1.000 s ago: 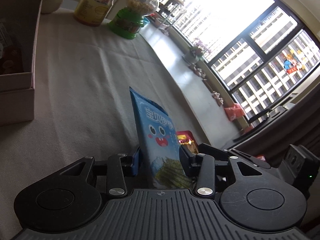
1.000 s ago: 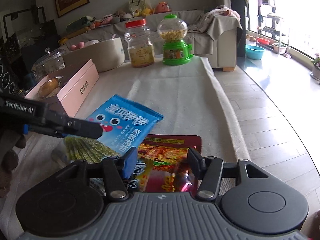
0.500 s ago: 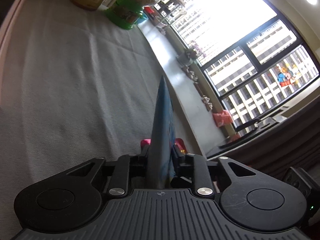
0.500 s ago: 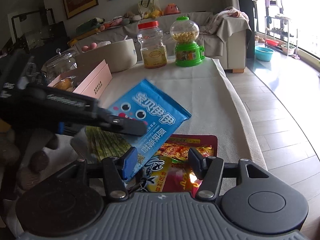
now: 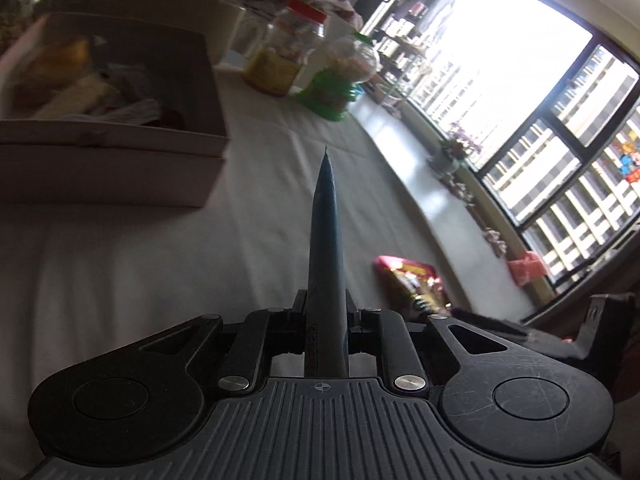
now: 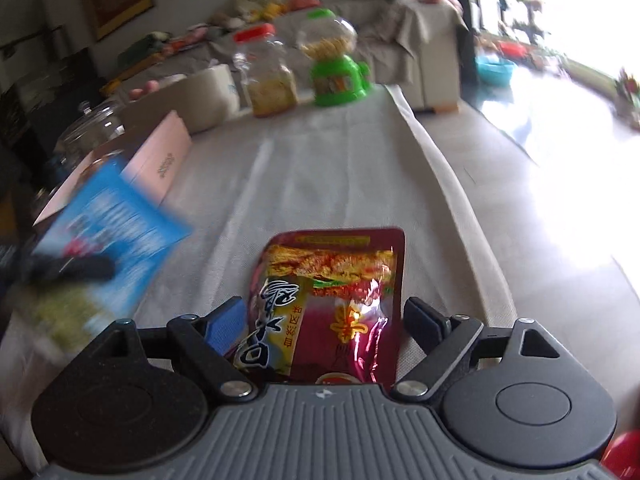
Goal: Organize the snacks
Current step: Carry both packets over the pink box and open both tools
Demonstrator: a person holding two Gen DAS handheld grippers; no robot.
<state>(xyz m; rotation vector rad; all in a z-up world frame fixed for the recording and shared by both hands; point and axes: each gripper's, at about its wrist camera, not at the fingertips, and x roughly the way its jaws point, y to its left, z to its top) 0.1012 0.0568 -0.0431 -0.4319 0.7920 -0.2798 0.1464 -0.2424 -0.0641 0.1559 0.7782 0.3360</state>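
The tablecloth is a pale woven cloth, matt, with soft creases. The red snack pouch is glossy crinkled foil that throws bright glints. The blue seaweed snack bag looks like smooth printed plastic film, blurred here. The pink box is matt cardboard. The red-lidded jar is clear plastic with a plastic screw lid; the green candy dispenser is shiny moulded plastic with a clear globe. The glass jar beside the box is transparent and glossy. The right gripper is matt black plastic with ribbed grey housing and bright metal pins. The floor is polished and reflective.
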